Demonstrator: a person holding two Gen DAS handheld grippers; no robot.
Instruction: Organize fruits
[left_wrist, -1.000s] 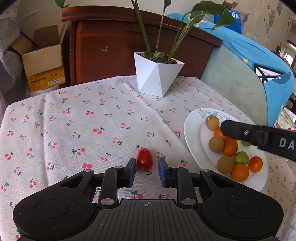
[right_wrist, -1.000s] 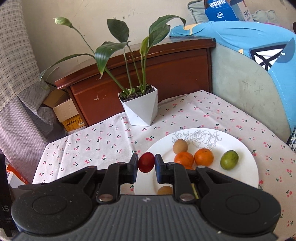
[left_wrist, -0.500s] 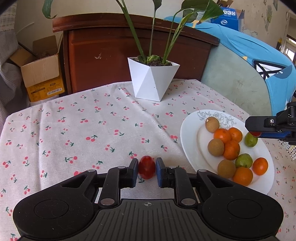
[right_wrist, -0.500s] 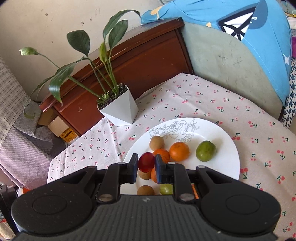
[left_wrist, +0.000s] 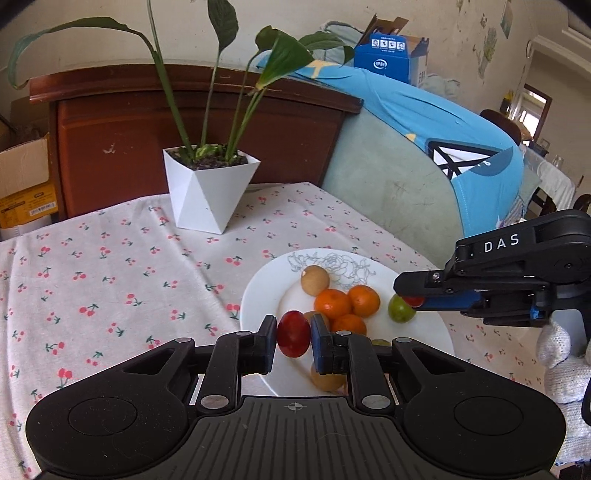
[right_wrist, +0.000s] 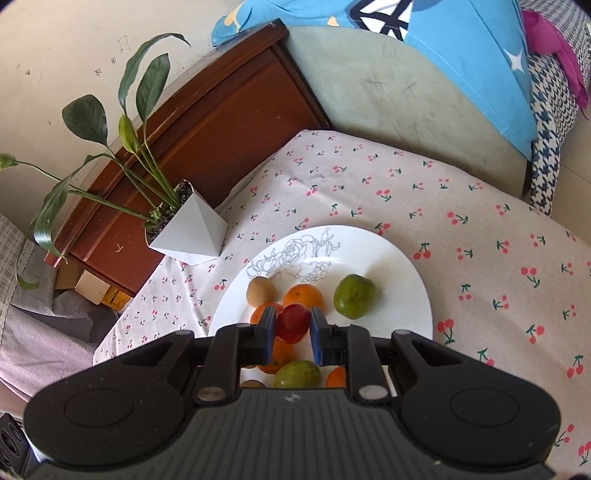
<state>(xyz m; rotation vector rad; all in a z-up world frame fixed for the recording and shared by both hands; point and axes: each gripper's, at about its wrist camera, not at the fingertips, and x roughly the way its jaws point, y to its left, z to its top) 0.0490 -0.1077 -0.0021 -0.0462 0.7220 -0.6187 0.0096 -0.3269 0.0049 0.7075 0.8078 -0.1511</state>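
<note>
My left gripper (left_wrist: 293, 339) is shut on a red plum (left_wrist: 293, 338), held above the near left rim of the white plate (left_wrist: 266, 291). My right gripper (right_wrist: 292, 324) is shut on a second red plum (right_wrist: 293, 323) over the plate (right_wrist: 399, 266); in the left wrist view it (left_wrist: 412, 300) reaches in from the right, just above a green fruit (left_wrist: 400, 310). The plate holds several oranges (left_wrist: 332, 303), brown kiwis (left_wrist: 314, 280) and green fruits (right_wrist: 354, 295).
A white geometric pot (left_wrist: 208, 192) with a tall leafy plant stands at the back of the cherry-print tablecloth (left_wrist: 110, 277). Behind it is a brown wooden headboard (left_wrist: 110, 129); a blue-draped chair (left_wrist: 424, 155) is at the right. A gloved hand (left_wrist: 565, 365) holds the right gripper.
My left gripper shut on the red plum, lifted it off the cloth and carried it right over the plate's rim. My right gripper rolled and moved further over the plate with its plum.
</note>
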